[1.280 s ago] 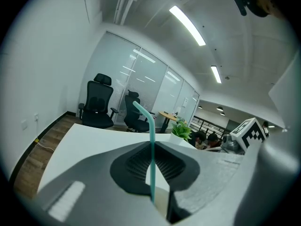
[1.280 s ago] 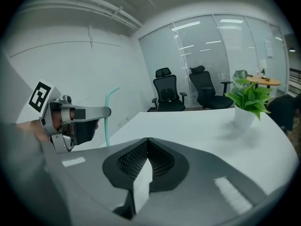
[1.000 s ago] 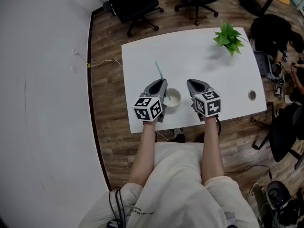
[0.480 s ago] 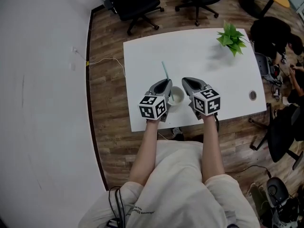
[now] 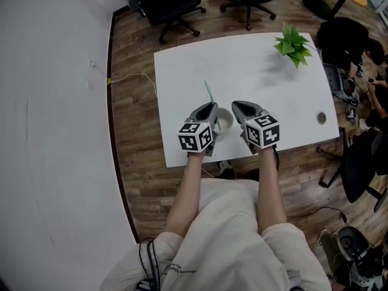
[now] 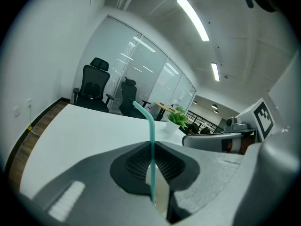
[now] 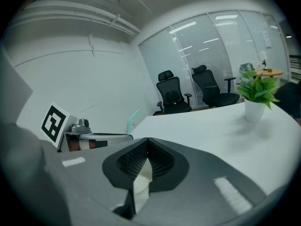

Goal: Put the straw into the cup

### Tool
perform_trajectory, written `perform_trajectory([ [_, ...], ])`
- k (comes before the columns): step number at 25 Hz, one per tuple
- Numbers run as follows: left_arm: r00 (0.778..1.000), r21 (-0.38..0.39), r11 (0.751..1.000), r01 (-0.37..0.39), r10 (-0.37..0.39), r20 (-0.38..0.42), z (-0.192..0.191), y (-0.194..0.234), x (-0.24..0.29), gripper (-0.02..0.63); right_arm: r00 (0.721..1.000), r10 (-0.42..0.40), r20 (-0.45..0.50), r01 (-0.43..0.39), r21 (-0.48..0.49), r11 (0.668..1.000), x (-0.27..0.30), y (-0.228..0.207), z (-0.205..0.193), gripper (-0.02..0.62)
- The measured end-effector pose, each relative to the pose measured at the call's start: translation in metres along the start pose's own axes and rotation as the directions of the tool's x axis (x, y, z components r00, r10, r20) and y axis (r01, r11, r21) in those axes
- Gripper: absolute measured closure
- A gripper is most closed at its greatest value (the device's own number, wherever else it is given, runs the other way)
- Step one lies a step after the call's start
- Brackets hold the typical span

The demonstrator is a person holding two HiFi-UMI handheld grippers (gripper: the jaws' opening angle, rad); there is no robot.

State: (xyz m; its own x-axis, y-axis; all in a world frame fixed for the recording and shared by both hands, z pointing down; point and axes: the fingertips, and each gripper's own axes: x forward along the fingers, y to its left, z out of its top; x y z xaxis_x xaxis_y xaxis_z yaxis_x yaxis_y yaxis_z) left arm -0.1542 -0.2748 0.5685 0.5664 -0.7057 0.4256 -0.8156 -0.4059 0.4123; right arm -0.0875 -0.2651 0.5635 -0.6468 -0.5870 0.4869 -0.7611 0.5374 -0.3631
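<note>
In the head view a white cup (image 5: 224,122) stands near the white table's (image 5: 182,71) front edge, between my two grippers. My left gripper (image 5: 208,115) is shut on a teal bendy straw (image 5: 209,93), which rises up and away from the jaws. In the left gripper view the straw (image 6: 152,149) stands upright between the closed pads, bent tip at the top, with the cup (image 6: 159,192) pale beneath it. Whether the straw's lower end is inside the cup is hidden. My right gripper (image 5: 239,110) sits just right of the cup, jaws shut, with the cup (image 7: 140,182) showing through the gap below its tips.
A potted green plant (image 5: 293,44) stands at the table's far right corner, also in the right gripper view (image 7: 256,95). Black office chairs (image 5: 167,2) stand beyond the far edge. A cable hole (image 5: 321,117) is near the right edge. A white wall runs along the left.
Both grippers have closed in on the cup, the right one shifting left toward it. The straw now stands steeper and closer over the cup.
</note>
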Motion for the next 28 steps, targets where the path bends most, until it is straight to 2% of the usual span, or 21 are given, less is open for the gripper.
perform_trajectory([
  [7,0.999,-0.013,0.999,-0.032,0.032,-0.018,-0.009,0.004,0.005,0.583,1.0,-0.018,-0.02,0.019,0.039,0.999,-0.01,-0.009,-0.017,0.569],
  [13,0.998,0.009,0.999,-0.048,0.049,-0.041,-0.017,0.002,0.011,0.583,0.999,-0.037,-0.029,0.038,0.053,0.998,-0.016,-0.017,-0.026,0.569],
  [21,0.994,0.007,0.998,-0.068,0.069,-0.084,-0.025,0.011,0.012,0.583,0.999,-0.024,-0.048,0.026,0.052,0.998,-0.009,-0.014,-0.03,0.569],
  [28,0.993,0.044,0.997,-0.062,0.066,-0.097,-0.022,0.01,0.012,0.577,0.999,-0.008,-0.045,0.01,0.062,0.998,-0.003,-0.01,-0.027,0.569],
])
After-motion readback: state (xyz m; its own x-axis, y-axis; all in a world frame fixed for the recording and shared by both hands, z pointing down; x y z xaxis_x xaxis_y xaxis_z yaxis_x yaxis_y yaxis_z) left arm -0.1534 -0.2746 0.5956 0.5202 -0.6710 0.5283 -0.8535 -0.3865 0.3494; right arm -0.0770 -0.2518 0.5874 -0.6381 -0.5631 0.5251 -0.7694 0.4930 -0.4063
